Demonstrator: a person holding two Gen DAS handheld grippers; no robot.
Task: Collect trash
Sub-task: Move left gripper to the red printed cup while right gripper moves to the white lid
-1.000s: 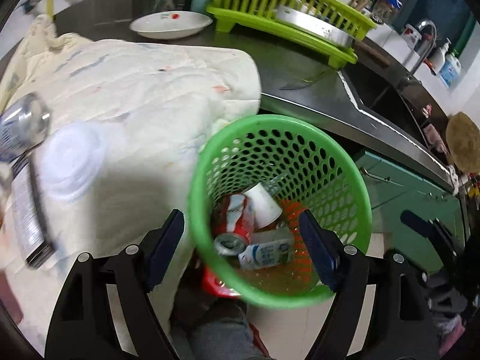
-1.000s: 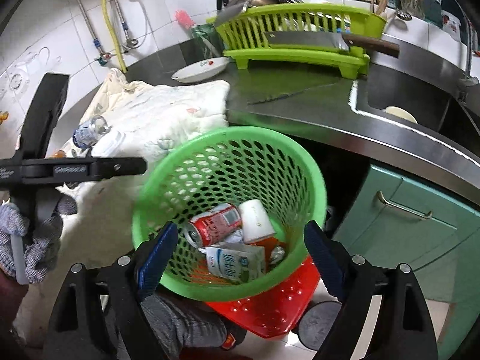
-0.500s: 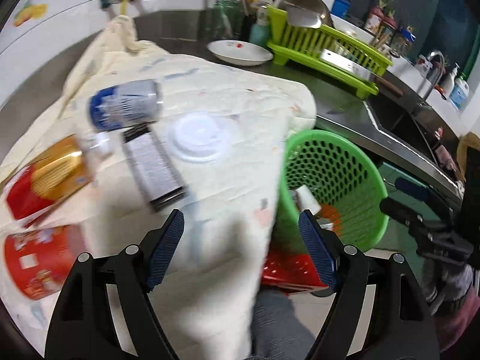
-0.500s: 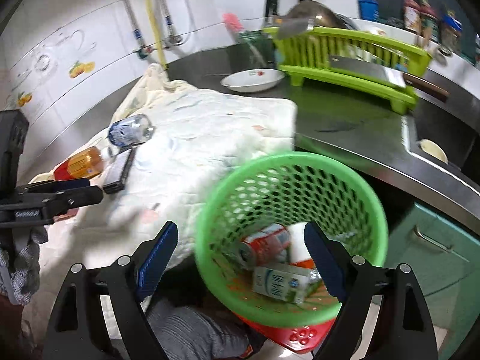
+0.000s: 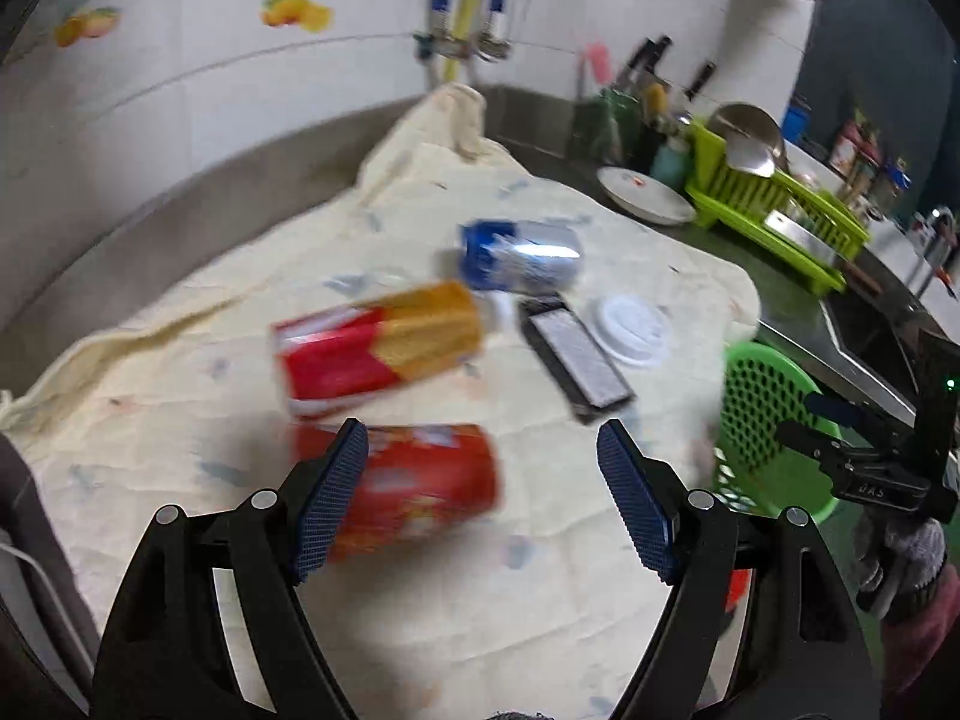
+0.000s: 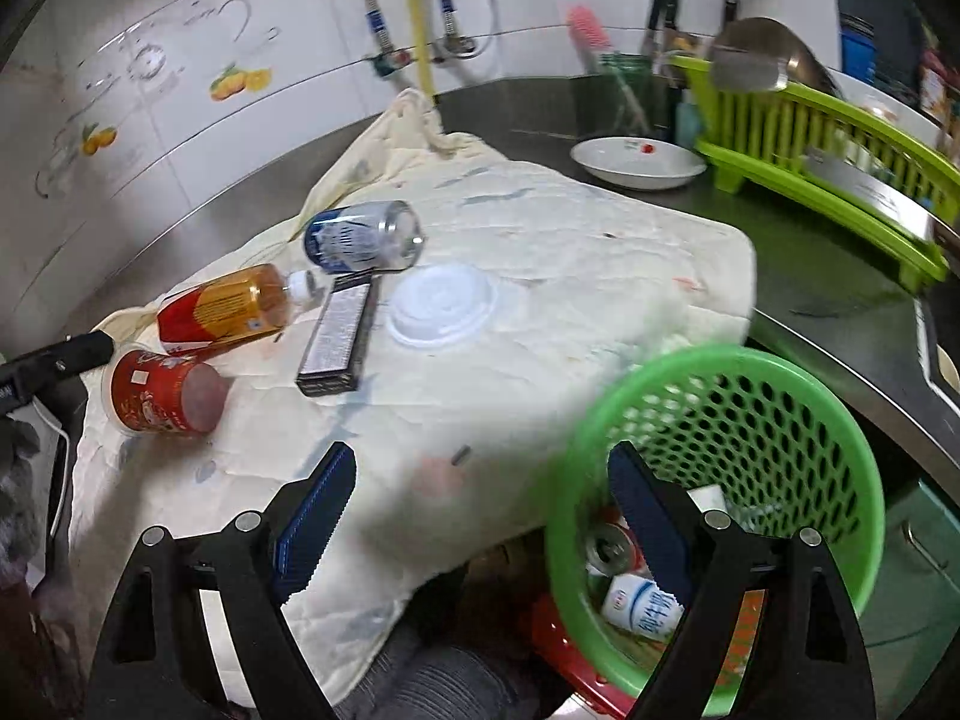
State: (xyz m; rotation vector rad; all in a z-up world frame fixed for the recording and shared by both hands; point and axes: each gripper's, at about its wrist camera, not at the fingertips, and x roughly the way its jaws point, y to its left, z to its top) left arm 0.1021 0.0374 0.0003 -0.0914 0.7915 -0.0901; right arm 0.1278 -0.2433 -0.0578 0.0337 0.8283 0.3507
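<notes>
While both grippers hung empty with jaws apart, the left gripper hovered over the red cup near the cloth's left edge. Beside it lay a bottle, can, box and lid; the right gripper hung by the basket at the cloth's right edge.

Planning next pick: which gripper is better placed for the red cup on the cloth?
Left. The open left gripper faces the red cup lying just ahead. The right gripper, also open, sits by the green basket.

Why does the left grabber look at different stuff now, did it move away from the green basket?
Yes. The left gripper swung left: the green basket, once between its fingers, now sits at the view's right edge.
</notes>
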